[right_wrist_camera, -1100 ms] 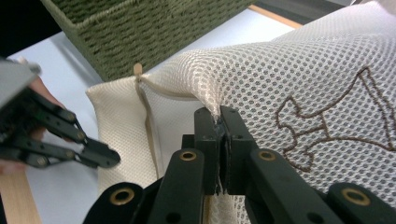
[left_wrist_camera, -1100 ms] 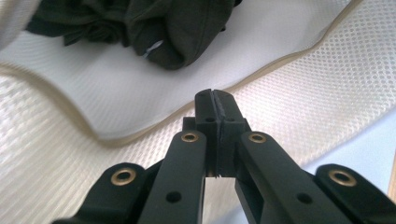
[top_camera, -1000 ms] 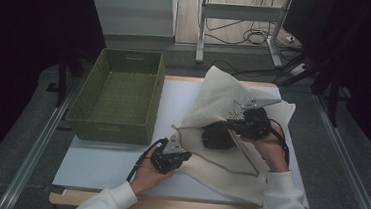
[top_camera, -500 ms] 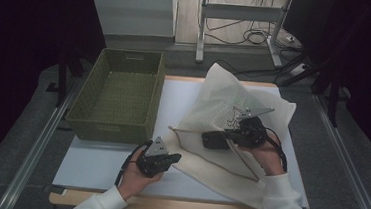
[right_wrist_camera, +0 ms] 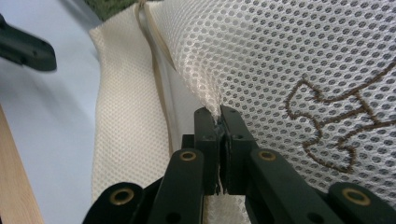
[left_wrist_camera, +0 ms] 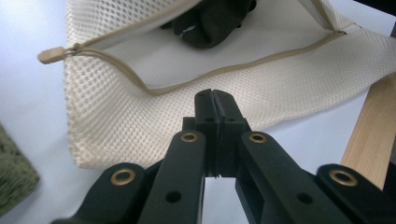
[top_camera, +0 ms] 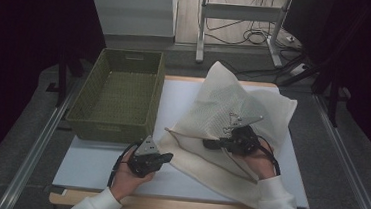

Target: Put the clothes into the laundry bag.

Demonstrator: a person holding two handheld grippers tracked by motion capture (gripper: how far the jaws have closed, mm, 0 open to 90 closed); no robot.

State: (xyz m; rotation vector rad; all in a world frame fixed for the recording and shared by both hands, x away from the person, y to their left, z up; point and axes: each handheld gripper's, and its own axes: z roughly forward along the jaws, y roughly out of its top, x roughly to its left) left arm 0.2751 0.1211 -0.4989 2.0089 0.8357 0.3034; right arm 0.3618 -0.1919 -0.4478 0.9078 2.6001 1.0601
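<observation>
Mesh laundry bag (top_camera: 233, 113): upper flap pinched by right hand-held gripper (right_wrist_camera: 218, 122).
Left hand-held gripper (left_wrist_camera: 214, 100): clenched, empty.
Advice: lift flap steadily; dark item inside, probably cloth.

Dim, dark-edged high view with evenly lit table (top_camera: 183, 104); bright, diffuse gripper views, sharp on mesh bag (left_wrist_camera: 140, 116), soft on near jaws; faint shadows.

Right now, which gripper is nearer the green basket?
Left. The left gripper sits shut on the bare table, just below the green basket and its front right corner. The right gripper is farther right, pinching the mesh laundry bag.
</observation>
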